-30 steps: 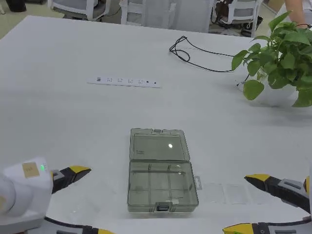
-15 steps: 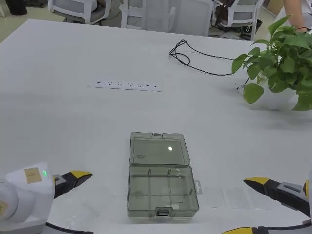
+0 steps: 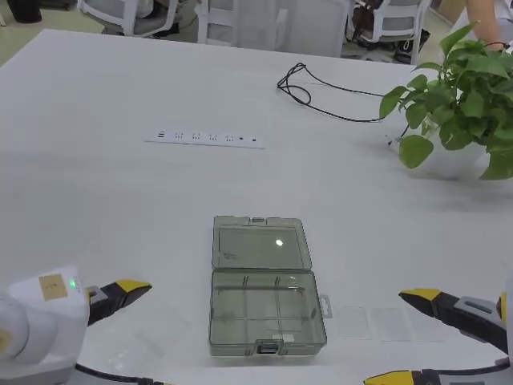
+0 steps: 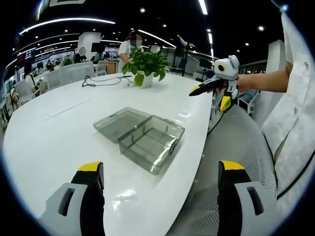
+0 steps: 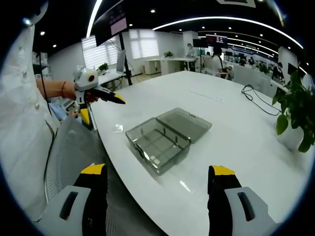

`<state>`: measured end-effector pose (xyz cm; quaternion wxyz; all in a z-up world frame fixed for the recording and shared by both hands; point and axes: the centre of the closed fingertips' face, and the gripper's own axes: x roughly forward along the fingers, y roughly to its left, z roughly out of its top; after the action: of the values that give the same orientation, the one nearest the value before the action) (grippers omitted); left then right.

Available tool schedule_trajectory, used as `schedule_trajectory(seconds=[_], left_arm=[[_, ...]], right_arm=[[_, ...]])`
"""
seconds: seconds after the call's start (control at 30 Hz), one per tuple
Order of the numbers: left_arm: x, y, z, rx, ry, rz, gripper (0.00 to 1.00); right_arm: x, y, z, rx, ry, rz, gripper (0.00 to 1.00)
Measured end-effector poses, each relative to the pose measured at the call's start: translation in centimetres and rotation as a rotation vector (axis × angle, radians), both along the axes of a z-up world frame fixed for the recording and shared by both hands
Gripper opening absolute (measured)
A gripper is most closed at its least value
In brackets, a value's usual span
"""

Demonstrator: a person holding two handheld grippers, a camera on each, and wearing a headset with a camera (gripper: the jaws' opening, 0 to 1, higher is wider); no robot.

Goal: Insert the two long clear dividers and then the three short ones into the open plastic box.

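Note:
The smoky clear plastic box (image 3: 267, 311) lies open at the table's near middle, its lid (image 3: 260, 243) folded flat behind it. Thin lines cross the base's inside; dividers or slots, I cannot tell which. Flat clear divider pieces (image 3: 383, 325) lie just right of the box, and a faint clear piece (image 3: 138, 347) lies to its left. My left gripper (image 3: 148, 337) hovers open at the near left, my right gripper (image 3: 386, 337) open at the near right, both empty. The box (image 4: 146, 137) sits ahead of the left gripper (image 4: 160, 169). The box (image 5: 162, 137) also lies ahead of the right gripper (image 5: 157, 171).
A white power strip (image 3: 207, 137) lies mid-table. A black cable (image 3: 321, 90) loops at the far side. A potted plant (image 3: 461, 96) stands at the right edge. Office chairs (image 3: 120, 12) stand beyond the table. The near table edge runs right under both grippers.
The head view has shifted slightly. Both grippers stay open near the front edge, and the box has not moved.

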<state>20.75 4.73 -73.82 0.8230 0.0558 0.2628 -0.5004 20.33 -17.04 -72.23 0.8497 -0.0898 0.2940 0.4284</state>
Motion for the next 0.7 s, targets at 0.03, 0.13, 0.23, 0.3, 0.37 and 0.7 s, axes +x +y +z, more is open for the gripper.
schedule_trajectory(seconds=[0.03,0.13,0.23,0.3,0.37,0.7], left_arm=[[0.00,-0.01,0.00,0.000,0.001,0.000,0.99],[-0.01,-0.04,-0.03,0.001,0.001,-0.003,0.98],[-0.02,-0.06,-0.06,0.002,0.003,-0.003,0.98],[0.01,-0.08,-0.05,0.002,0.002,-0.004,0.98],[0.02,-0.09,-0.06,0.001,0.003,-0.004,0.98],[0.17,0.08,-0.13,0.006,0.006,0.001,0.96]], right_arm=[[0.00,0.01,0.02,0.001,0.000,0.000,0.84],[-0.01,0.05,0.03,0.002,-0.001,-0.001,0.84],[-0.01,0.05,0.00,0.003,0.000,-0.002,0.84],[-0.01,0.04,-0.05,0.004,0.001,-0.003,0.84],[-0.03,0.03,-0.11,0.004,0.003,-0.004,0.84],[-0.04,0.07,-0.19,0.007,0.003,-0.005,0.84]])
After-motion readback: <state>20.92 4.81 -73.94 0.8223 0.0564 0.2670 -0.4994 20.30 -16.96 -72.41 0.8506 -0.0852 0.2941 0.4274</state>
